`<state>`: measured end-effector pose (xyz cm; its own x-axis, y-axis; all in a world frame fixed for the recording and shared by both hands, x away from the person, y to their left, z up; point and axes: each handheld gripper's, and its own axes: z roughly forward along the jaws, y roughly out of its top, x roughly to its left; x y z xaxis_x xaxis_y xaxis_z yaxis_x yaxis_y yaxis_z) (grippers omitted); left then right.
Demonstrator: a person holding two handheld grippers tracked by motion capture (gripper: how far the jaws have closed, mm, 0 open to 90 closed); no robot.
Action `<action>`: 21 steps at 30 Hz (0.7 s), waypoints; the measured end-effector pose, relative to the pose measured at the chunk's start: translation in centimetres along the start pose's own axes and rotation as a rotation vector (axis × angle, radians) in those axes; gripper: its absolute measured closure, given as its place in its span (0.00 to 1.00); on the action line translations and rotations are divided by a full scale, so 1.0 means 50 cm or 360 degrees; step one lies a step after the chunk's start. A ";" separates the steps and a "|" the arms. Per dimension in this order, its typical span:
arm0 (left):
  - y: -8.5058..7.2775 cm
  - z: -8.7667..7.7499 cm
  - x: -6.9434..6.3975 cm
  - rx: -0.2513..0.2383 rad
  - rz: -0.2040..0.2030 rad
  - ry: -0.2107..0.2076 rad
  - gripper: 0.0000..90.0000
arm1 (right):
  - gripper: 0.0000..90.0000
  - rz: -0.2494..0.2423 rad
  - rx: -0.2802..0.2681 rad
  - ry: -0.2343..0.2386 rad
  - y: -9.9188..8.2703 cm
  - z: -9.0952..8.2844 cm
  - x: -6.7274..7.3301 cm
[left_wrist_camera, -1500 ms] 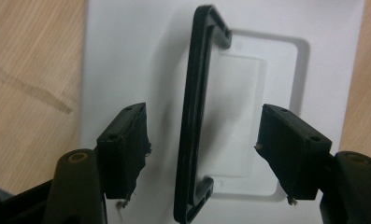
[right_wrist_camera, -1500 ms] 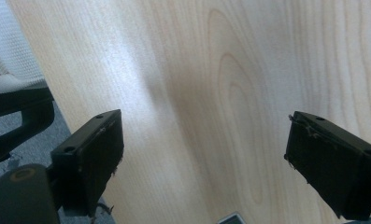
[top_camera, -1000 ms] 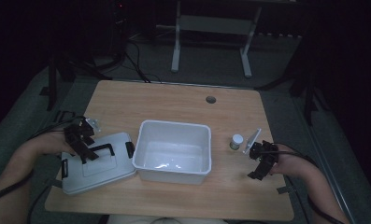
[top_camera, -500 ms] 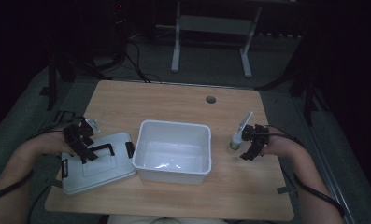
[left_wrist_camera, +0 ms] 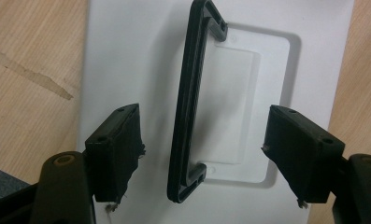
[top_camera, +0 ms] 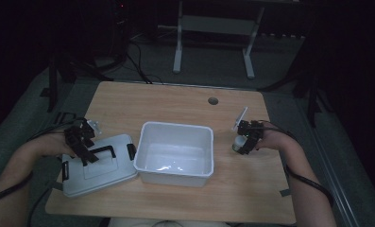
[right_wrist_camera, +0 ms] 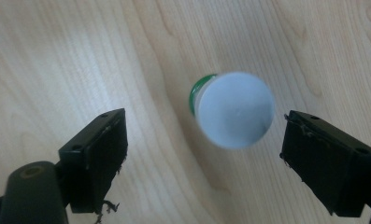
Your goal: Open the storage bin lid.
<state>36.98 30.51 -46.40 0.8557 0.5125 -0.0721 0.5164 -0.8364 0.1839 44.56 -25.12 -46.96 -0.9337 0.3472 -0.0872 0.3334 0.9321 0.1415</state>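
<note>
A small bottle (right_wrist_camera: 234, 109) with a white cap and a green label stands upright on the wooden table (top_camera: 175, 101), right of a white open bin (top_camera: 175, 176). My right gripper (right_wrist_camera: 204, 154) is over it, and its jaws have just been closing. The cap shows between them, nearer the right jaw, and no pad touches it. In the high view this right gripper (top_camera: 246, 137) hangs at the bottle (top_camera: 237, 144). My left gripper (left_wrist_camera: 202, 154) is open above the grey-white lid (left_wrist_camera: 127, 56), with the black handle (left_wrist_camera: 192, 102) between its jaws, untouched. In the high view the left gripper (top_camera: 81, 142) is over the lid (top_camera: 98, 172).
The bin sits mid-table, its left wall against the lid's corner. A round cable hole (top_camera: 213, 100) is at the table's far side. A small clear object (top_camera: 94, 125) lies beyond the left gripper. A white stand (top_camera: 178, 47) and cables are on the floor behind.
The right gripper has moved away from the person and slightly left, from the table's front right to over the bottle. The left gripper and lid have stayed put.
</note>
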 end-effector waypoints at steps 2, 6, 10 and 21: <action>0.000 0.001 0.001 0.0005 0.0000 0.0000 0.31 | 0.17 0.0004 0.0000 -0.0001 0.006 0.008 -0.004; -0.001 0.003 0.002 0.0006 -0.0004 -0.0004 0.31 | 0.21 -0.0016 0.0036 0.0008 0.015 0.023 -0.011; -0.003 0.005 0.004 0.0018 -0.0001 -0.0007 0.31 | 0.25 -0.0029 0.0065 -0.0008 0.018 0.036 -0.015; -0.009 0.005 0.004 0.0024 -0.0012 -0.0006 0.31 | 0.41 -0.0045 0.0088 -0.0040 0.023 0.052 -0.021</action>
<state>36.92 30.95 -46.76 0.8519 0.5180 -0.0769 0.5232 -0.8354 0.1686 46.24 -24.12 -49.26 -0.9395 0.3225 -0.1153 0.3142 0.9456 0.0841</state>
